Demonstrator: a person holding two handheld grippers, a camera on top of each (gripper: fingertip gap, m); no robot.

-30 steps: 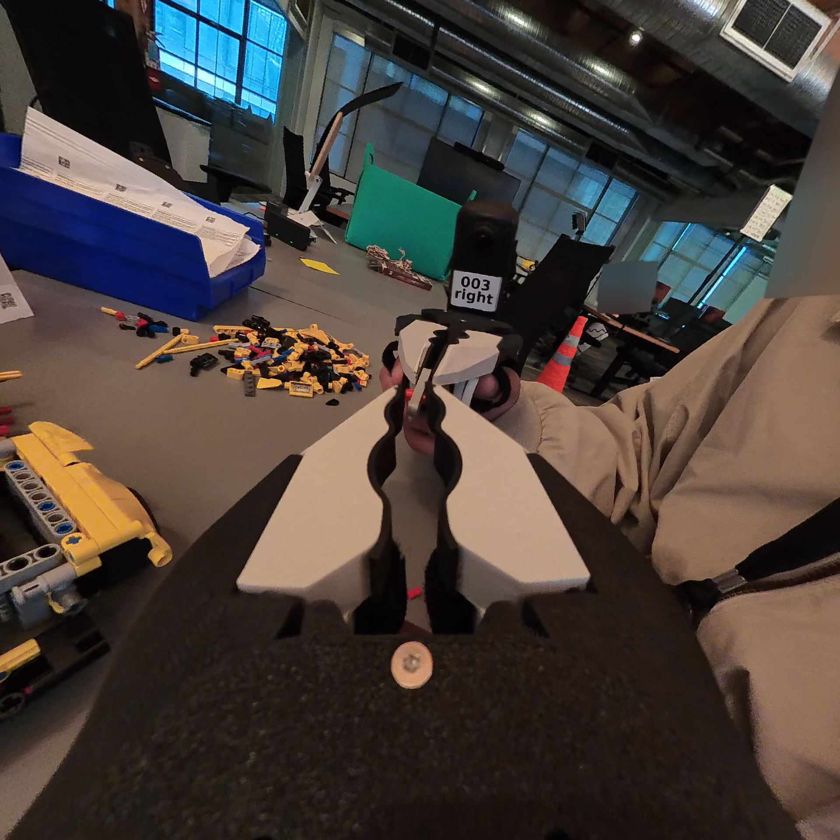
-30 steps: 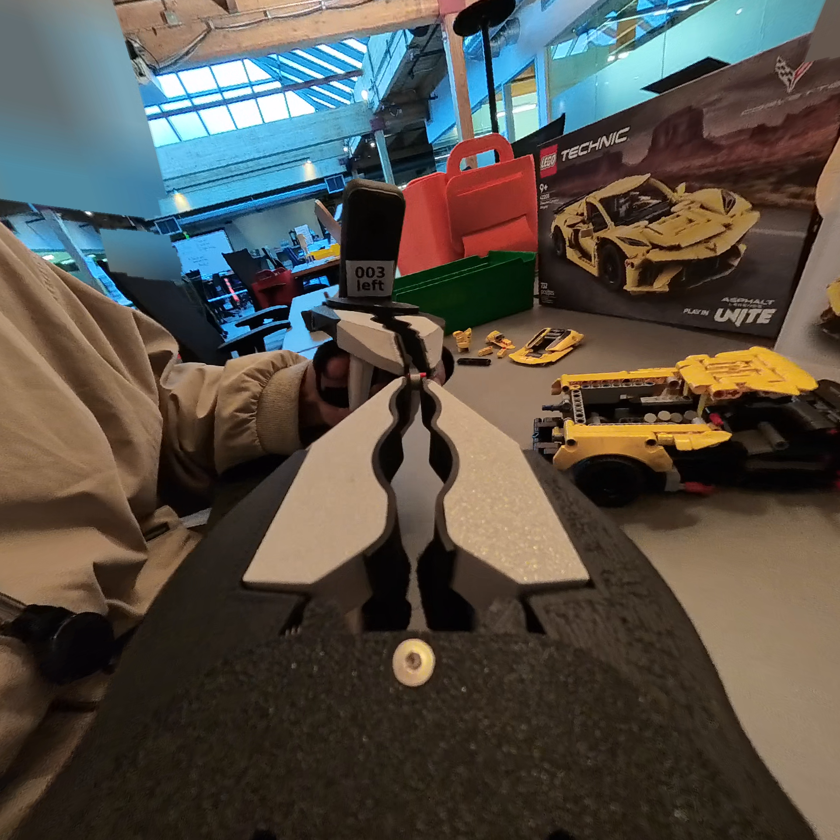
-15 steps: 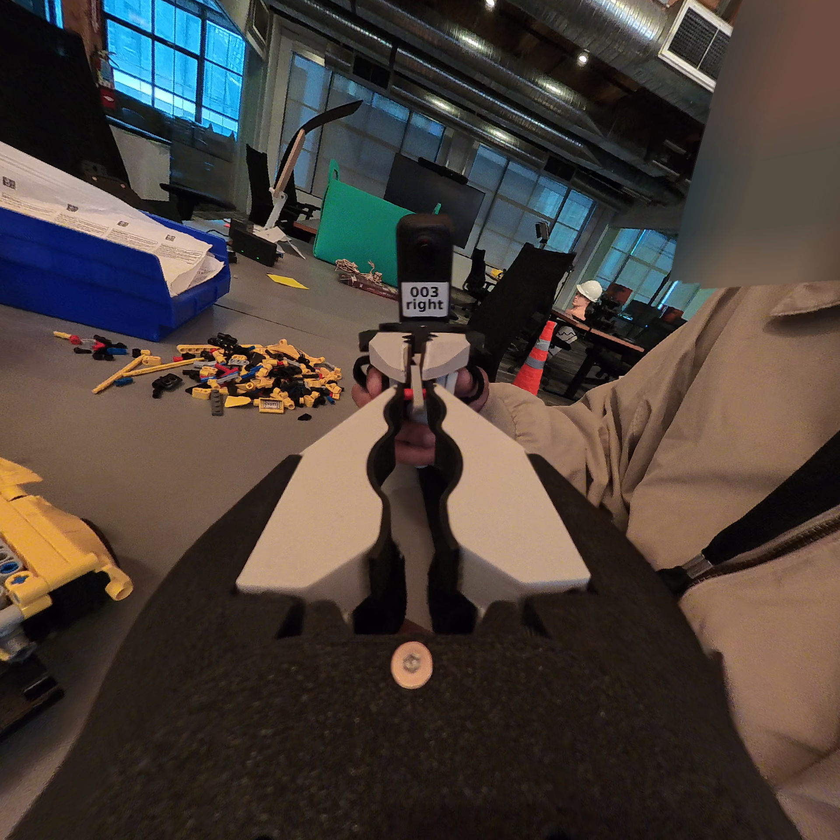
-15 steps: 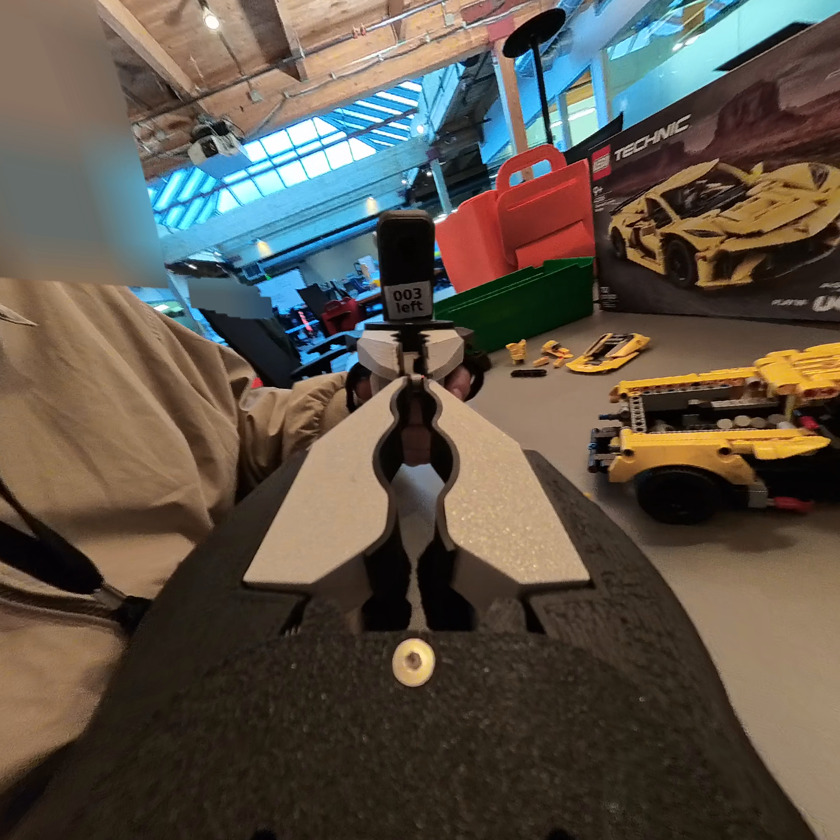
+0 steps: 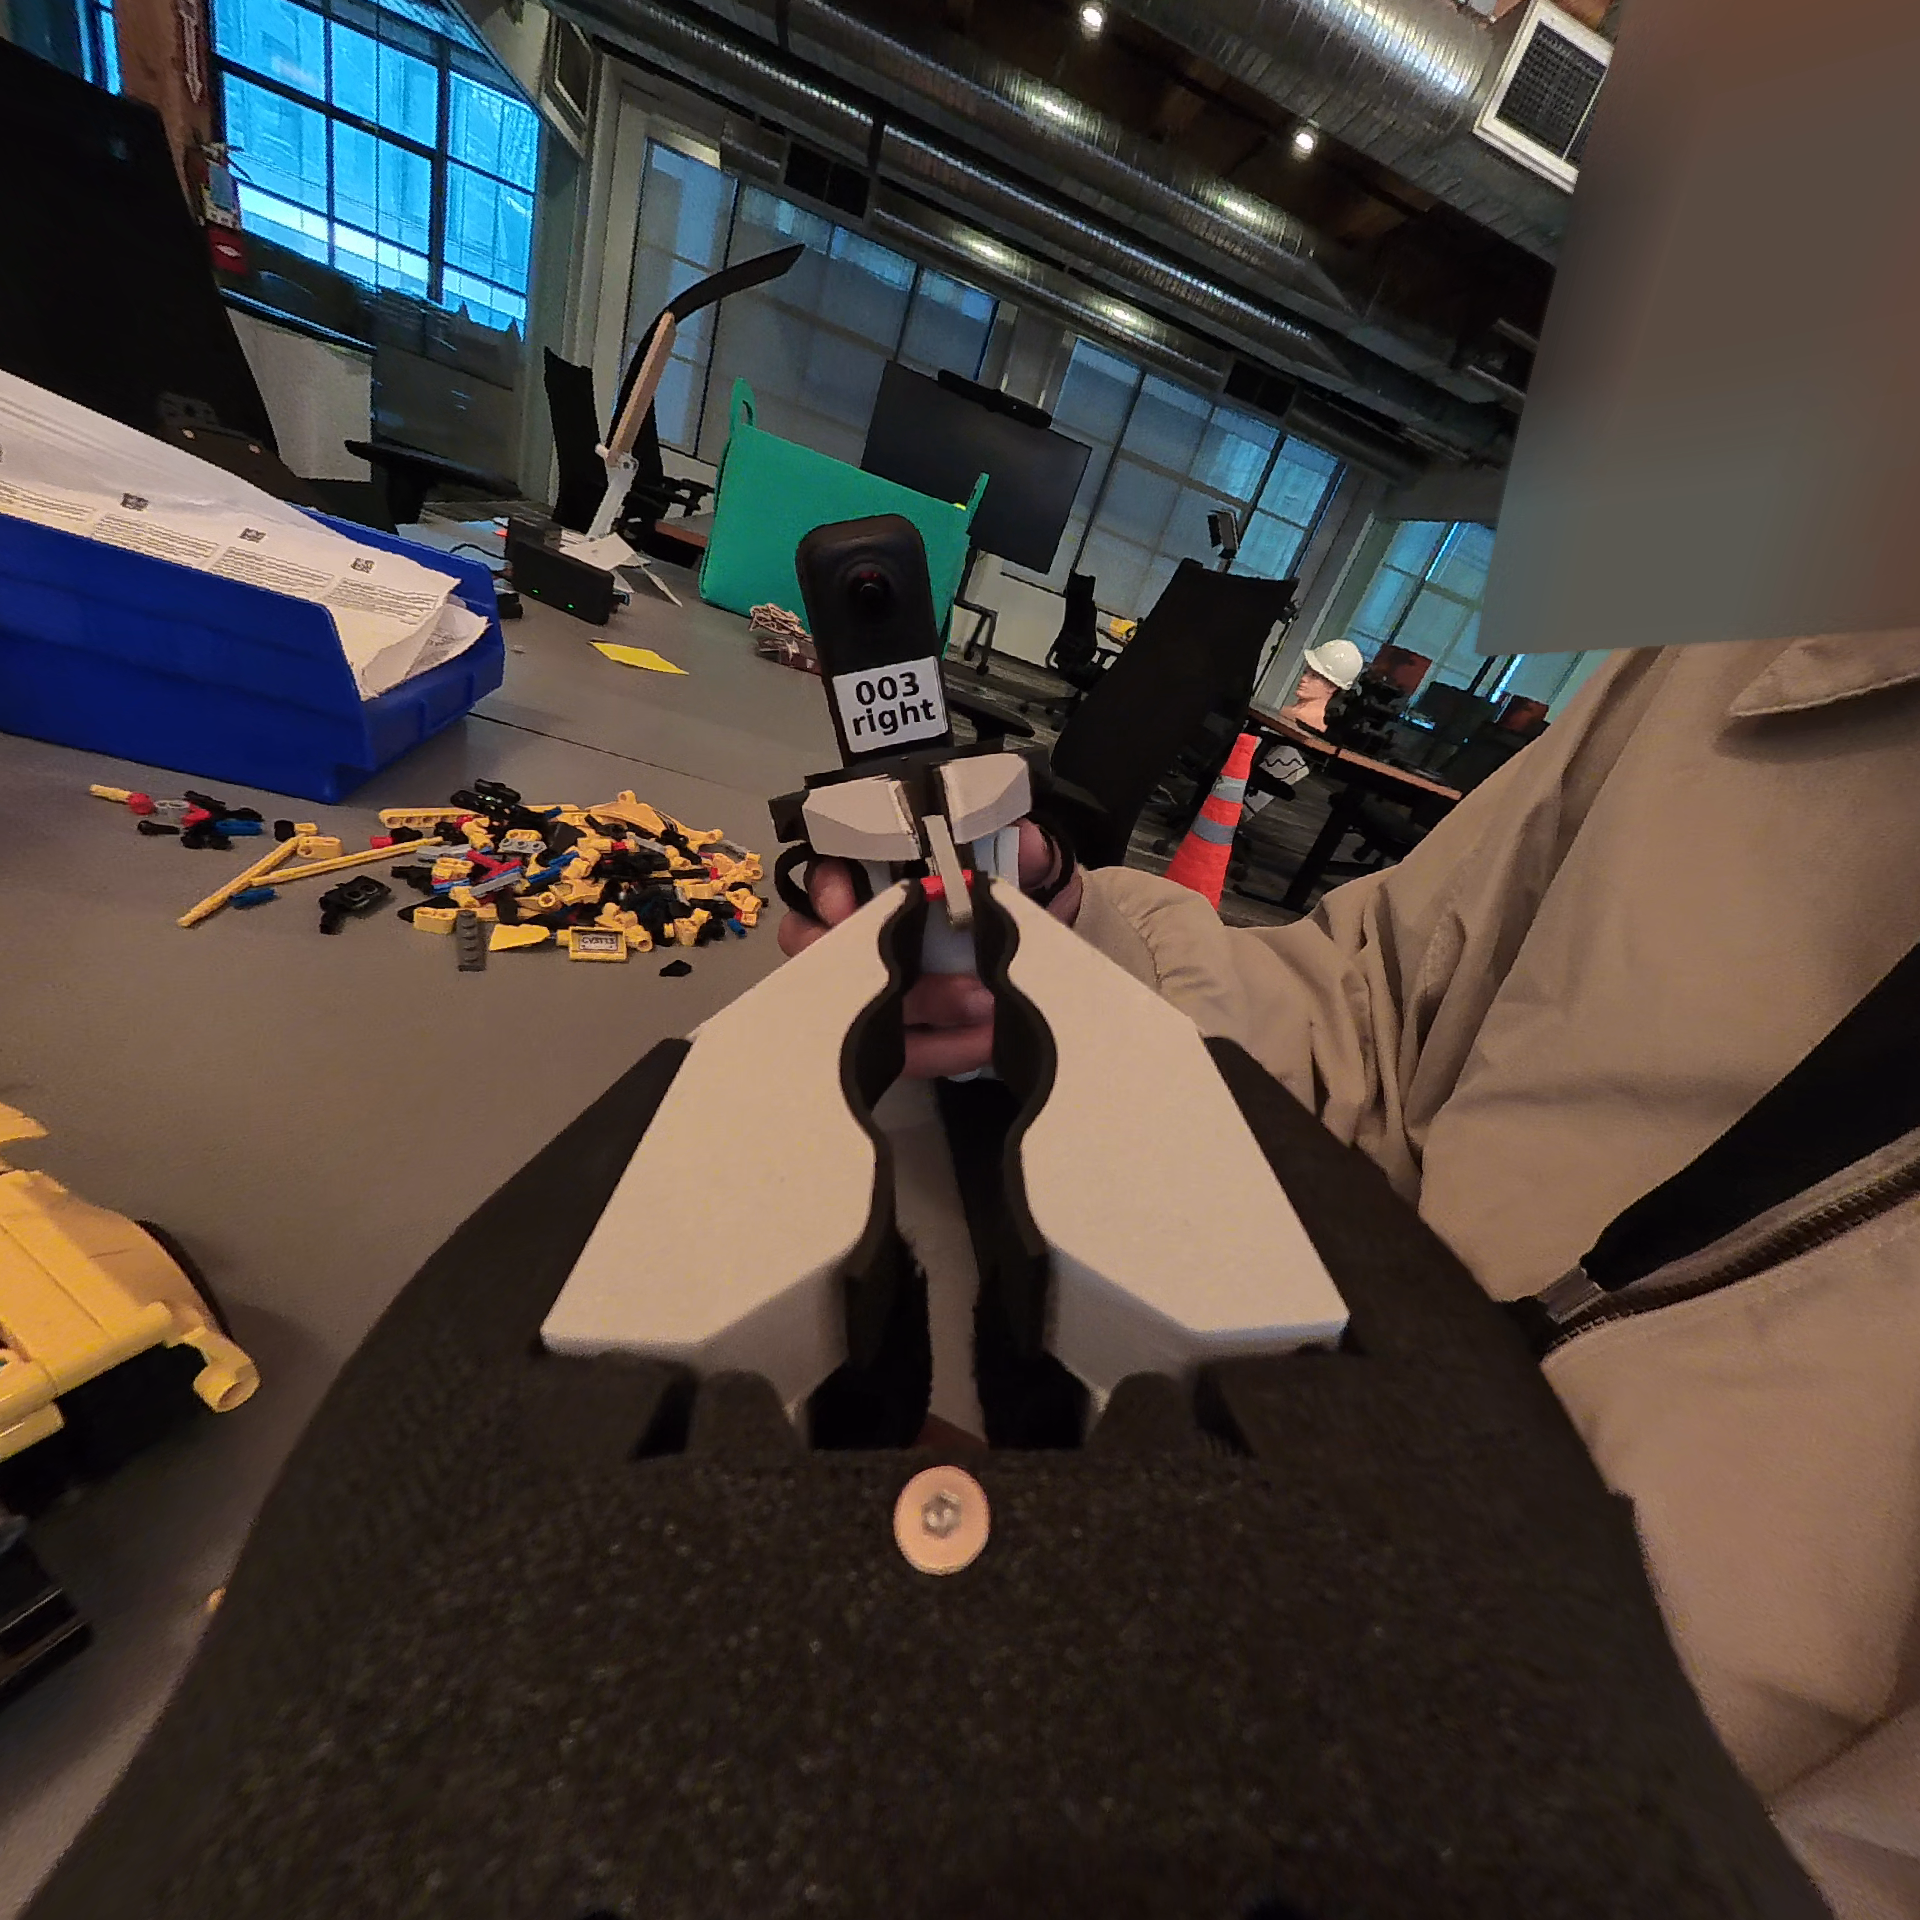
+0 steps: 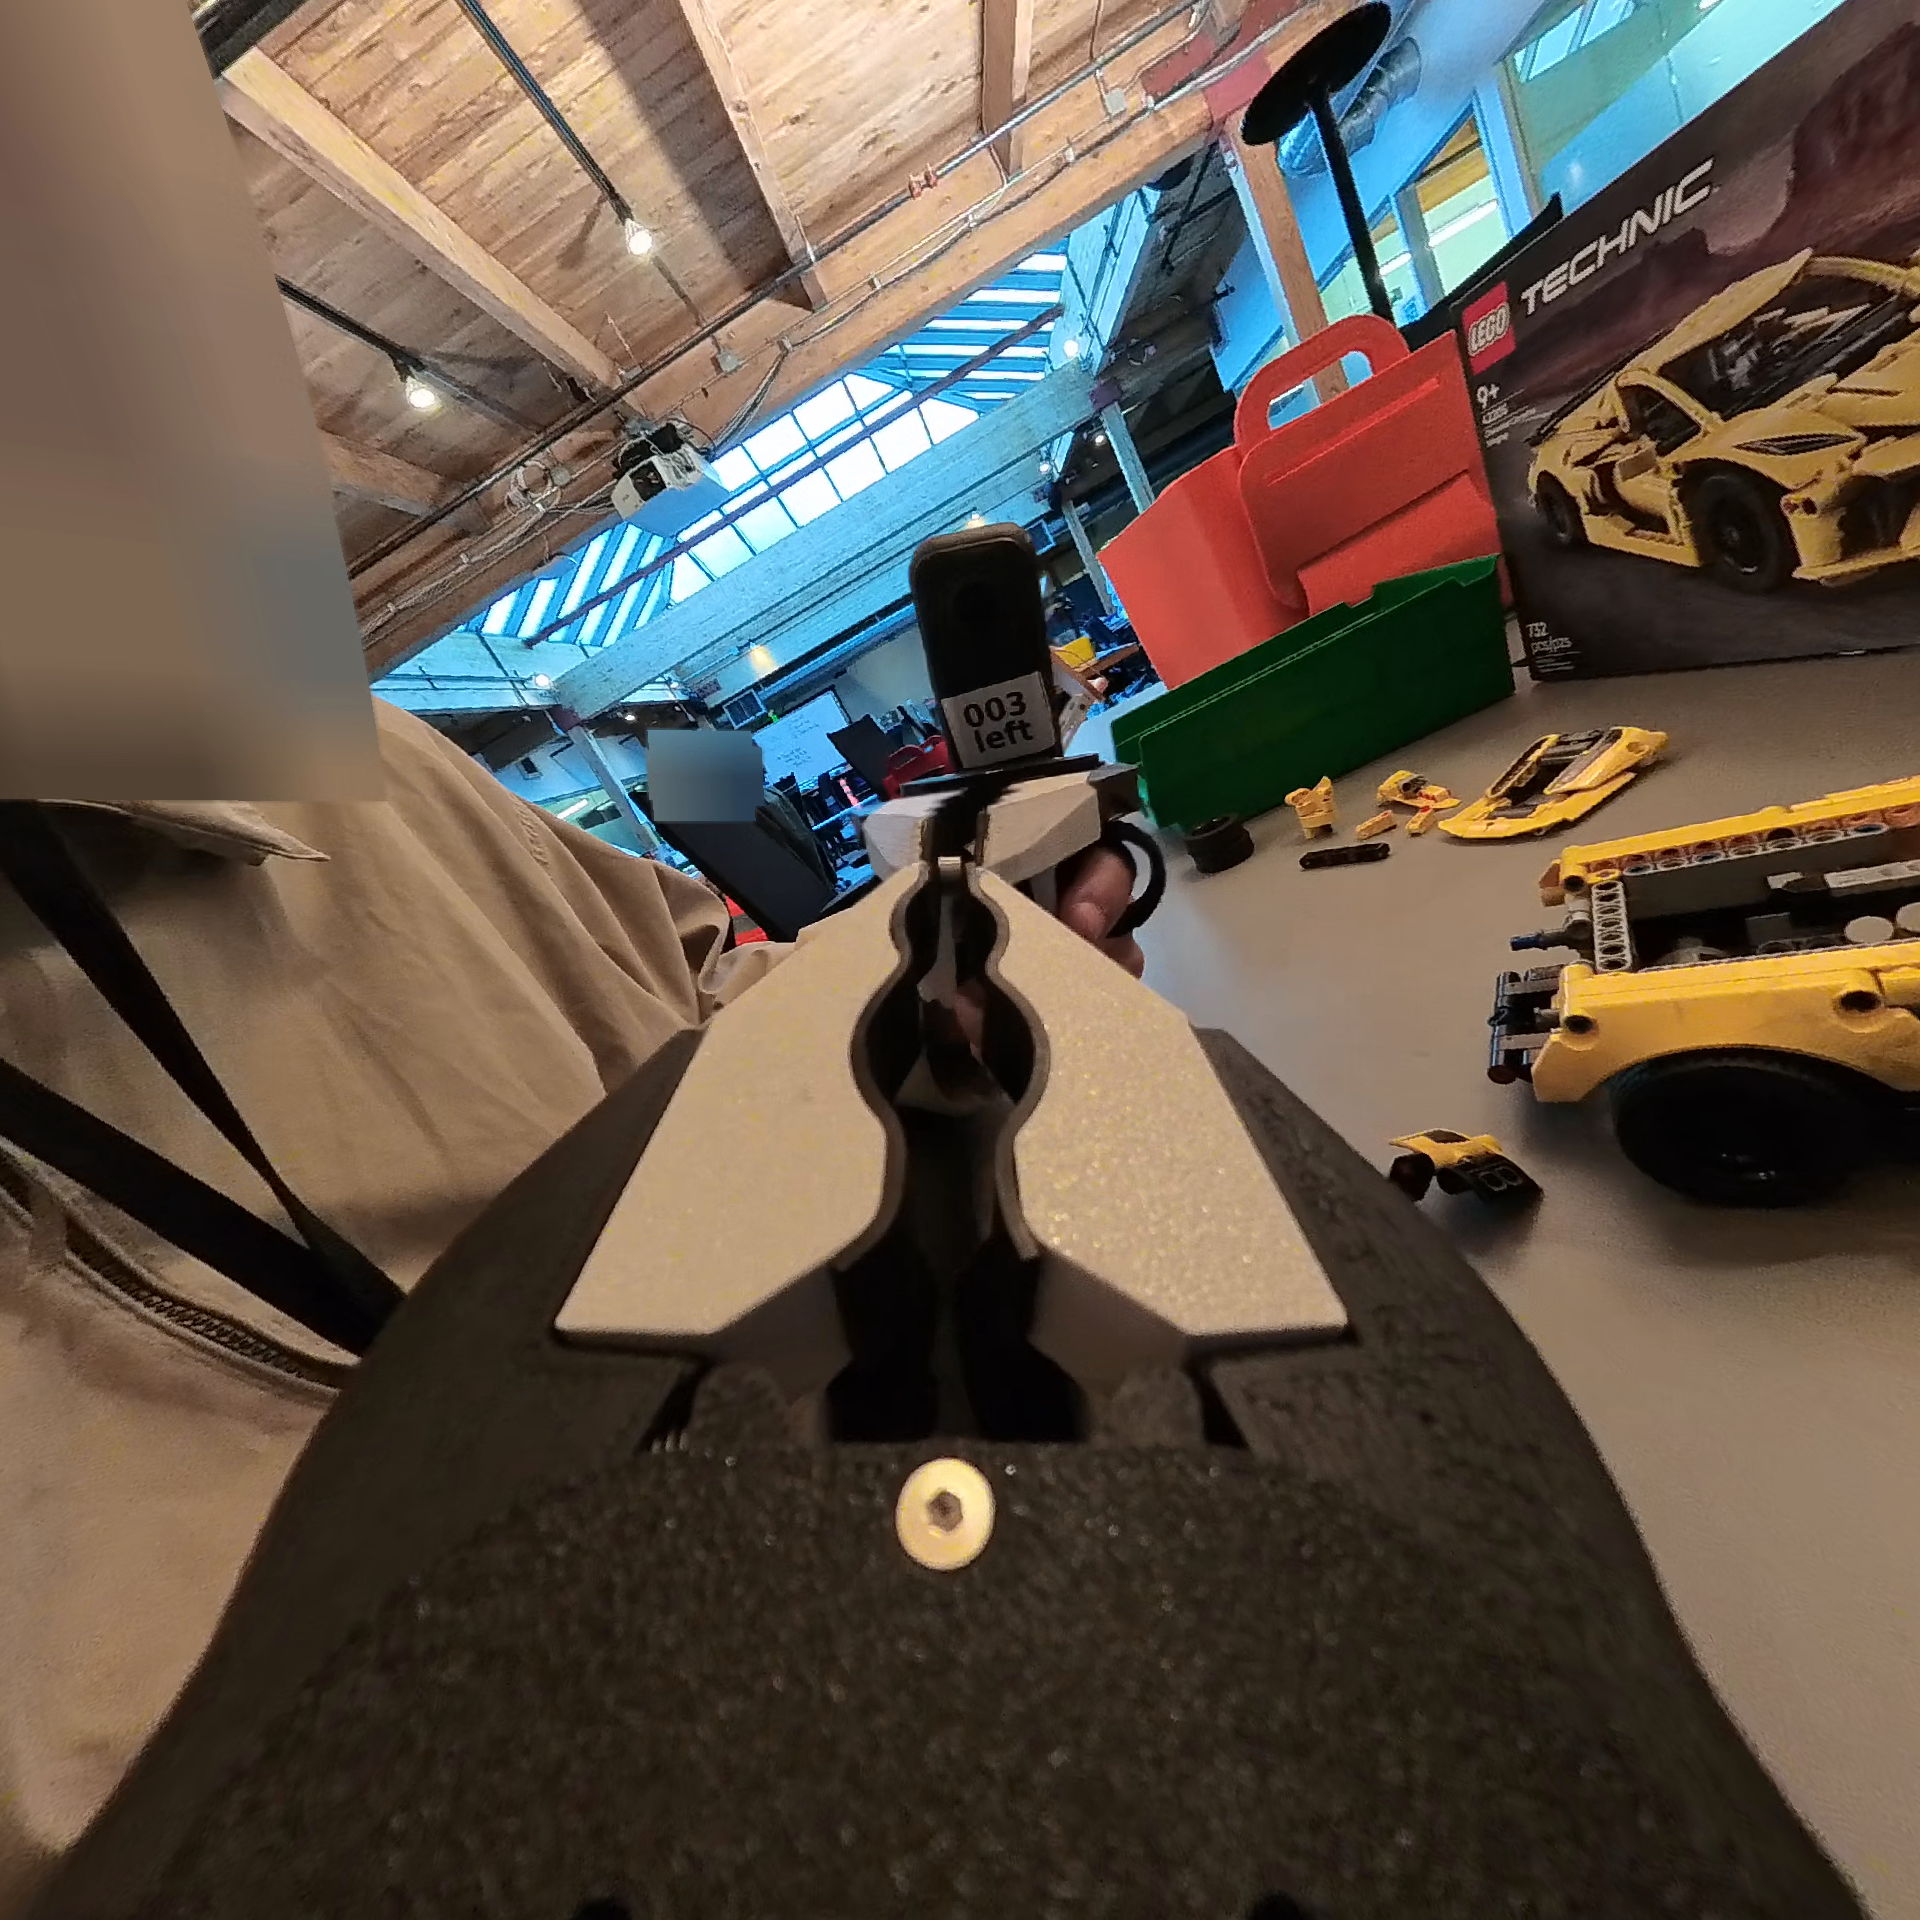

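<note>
My left gripper (image 5: 943, 891) is shut, with a small red piece (image 5: 940, 885) crosswise at its tips. It is held up in the air above the grey table (image 5: 416, 1049). My right gripper (image 6: 945, 873) is shut and points straight at the left one, tip to tip. In the left wrist view the right gripper (image 5: 948, 871) is rolled a little to one side and its tips meet the red piece. In the right wrist view the left gripper (image 6: 951, 854) shows head-on and the red piece is hidden. A hand holds each handle.
A pile of loose yellow, black and red pieces (image 5: 582, 883) lies by a blue bin (image 5: 208, 665) with paper sheets. A part-built yellow car (image 6: 1745, 987) stands on the table, with a small yellow part (image 6: 1465, 1158), a green bin (image 6: 1330, 696), an orange case (image 6: 1340, 488) and the set's box (image 6: 1704, 416). Left and right tips are no more than a few centimetres apart.
Both grippers stay tip to tip and shut. They have lifted and turned, so the views tilt upward. The right gripper has rolled slightly as seen from the left.
</note>
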